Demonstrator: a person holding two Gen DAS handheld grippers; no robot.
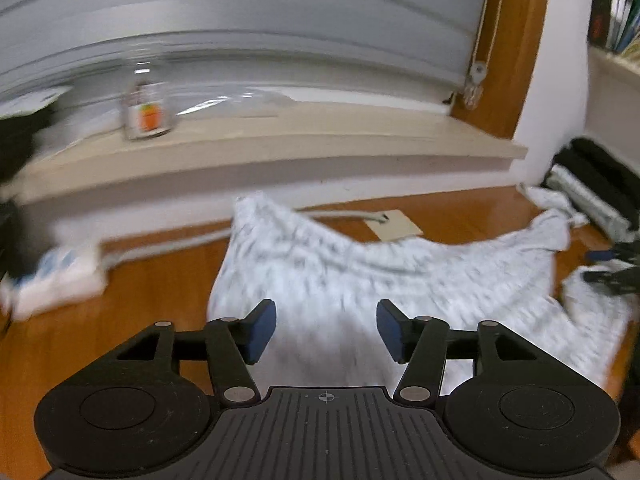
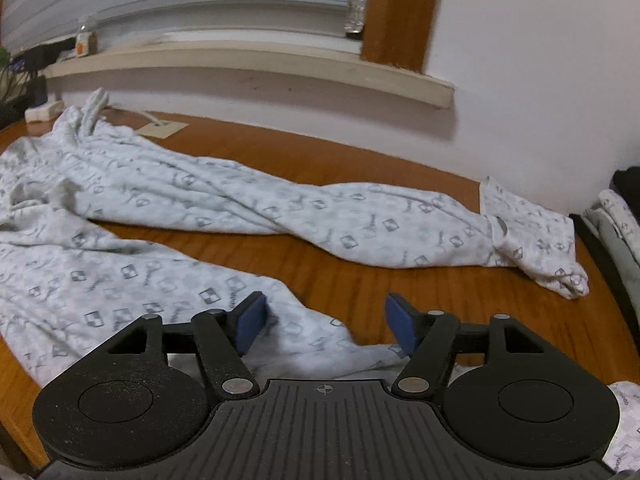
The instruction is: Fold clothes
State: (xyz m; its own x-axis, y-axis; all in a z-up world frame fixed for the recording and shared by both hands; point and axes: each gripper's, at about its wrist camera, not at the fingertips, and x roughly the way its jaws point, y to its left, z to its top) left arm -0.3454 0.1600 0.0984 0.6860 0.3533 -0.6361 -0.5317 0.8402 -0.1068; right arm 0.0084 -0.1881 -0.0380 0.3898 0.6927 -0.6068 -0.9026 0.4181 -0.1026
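- Loosely spread across wooden table (image 2: 360,280): patterned pyjama trousers (image 2: 168,196), legs apart (bare wood between).
- Left gripper (image 1: 326,330), right gripper (image 2: 325,322): both gaped wide, pinched nothing.

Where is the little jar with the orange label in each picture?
Left wrist view: the small clear glass jar with the orange label stands on the beige windowsill, upper left.
Right wrist view: the same jar, tiny, far upper left.
Shared landmark: the windowsill.
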